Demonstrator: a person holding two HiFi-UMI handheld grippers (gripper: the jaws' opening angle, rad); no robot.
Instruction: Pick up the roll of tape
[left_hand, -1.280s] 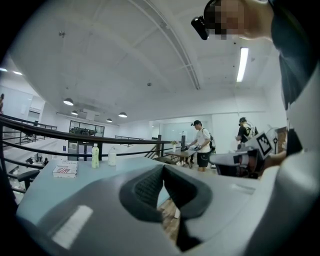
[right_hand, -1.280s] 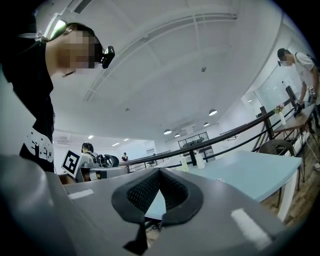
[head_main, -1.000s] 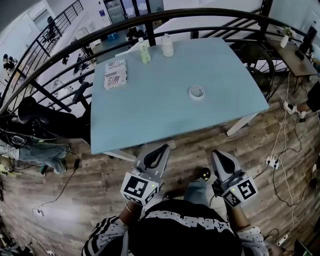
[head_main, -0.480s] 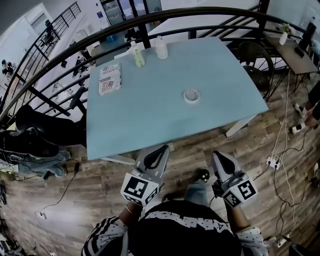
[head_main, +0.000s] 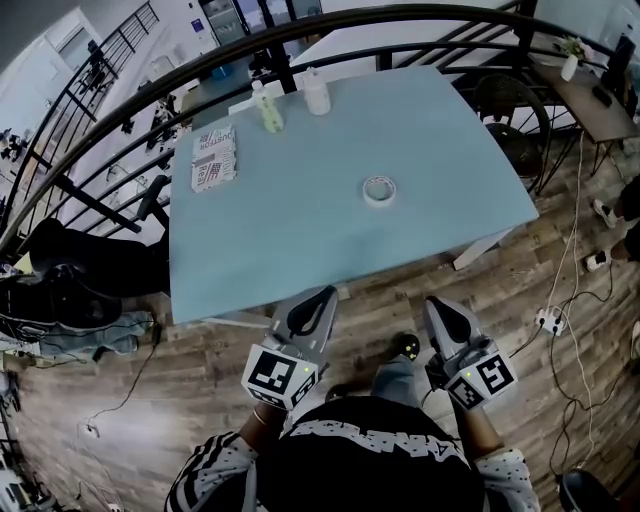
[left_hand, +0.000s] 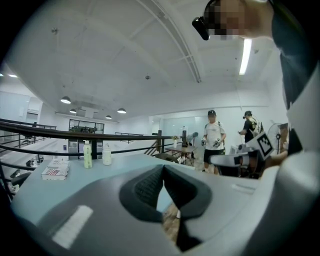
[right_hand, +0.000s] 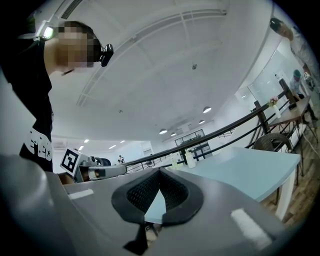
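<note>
A white roll of tape (head_main: 379, 190) lies flat on the light blue table (head_main: 300, 230), right of its middle. Both grippers hang short of the table's near edge, over the wooden floor. My left gripper (head_main: 326, 295) points at the near edge with its jaw tips touching and nothing between them. My right gripper (head_main: 434, 303) is beside it to the right, its jaws also shut and empty. In the left gripper view the closed tips (left_hand: 163, 168) meet against the tabletop background; the right gripper view shows the same (right_hand: 159, 171). The tape shows in neither gripper view.
A stack of printed boxes (head_main: 213, 159), a green bottle (head_main: 265, 108) and a white bottle (head_main: 315, 93) stand at the table's far left. A dark curved railing (head_main: 150, 95) runs behind the table. Cables and power strips (head_main: 545, 322) lie on the floor at right. People stand farther off (left_hand: 213, 141).
The view has come closer to the table: its near edge and the tape sit lower and nearer the grippers than a second ago. Both grippers stay shut.
</note>
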